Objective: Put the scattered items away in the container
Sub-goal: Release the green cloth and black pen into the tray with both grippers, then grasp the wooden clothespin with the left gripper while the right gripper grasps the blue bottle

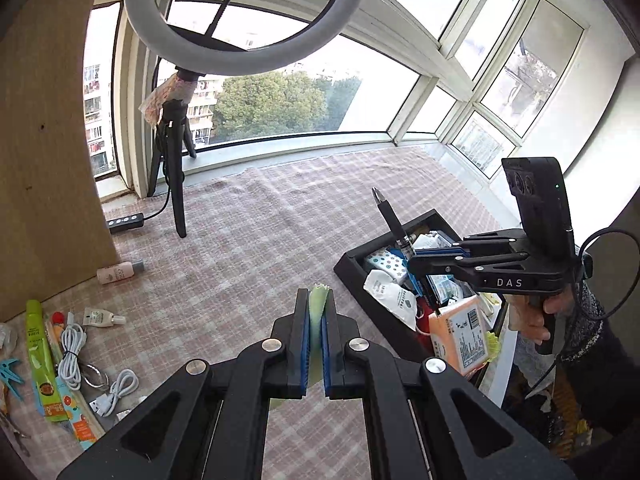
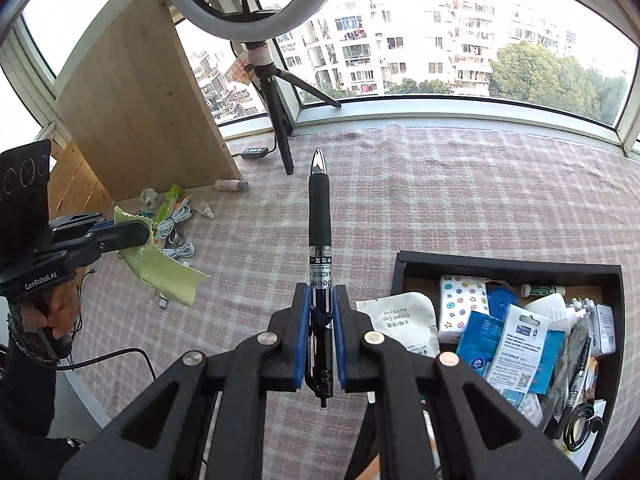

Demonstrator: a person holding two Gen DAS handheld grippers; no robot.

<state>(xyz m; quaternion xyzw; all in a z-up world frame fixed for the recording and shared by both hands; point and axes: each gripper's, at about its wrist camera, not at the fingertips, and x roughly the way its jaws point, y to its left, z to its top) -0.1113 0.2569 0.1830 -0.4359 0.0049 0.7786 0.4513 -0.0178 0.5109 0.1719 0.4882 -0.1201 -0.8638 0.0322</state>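
the right gripper has its fingers closed on a black pen, clamped low on the barrel near the clip so the rubber grip and chrome tip jut out ahead — a hold that looks chosen to let the pen drop lengthwise into the container lying just off to its right. that black tray already carries a heap of packets, a shower-cap pouch and a polka-dot tissue pack, so the pen probably needs a gap along one edge rather than the middle. in the left wrist view the same gripper hangs right over the tray with the pen angled upward. the left gripper has its fingers pinched nearly shut on a thin green cloth; from the right wrist view the cloth hangs loose below the fingers, lifted off the checked tabletop, held by one corner because a limp sheet offers no firmer place to hold. the rest of the scattered items sit well apart from the tray, by the wooden panel: a white cable, a green tube, a small pink bottle. both carried things appear bound for the tray, neither yet in it.
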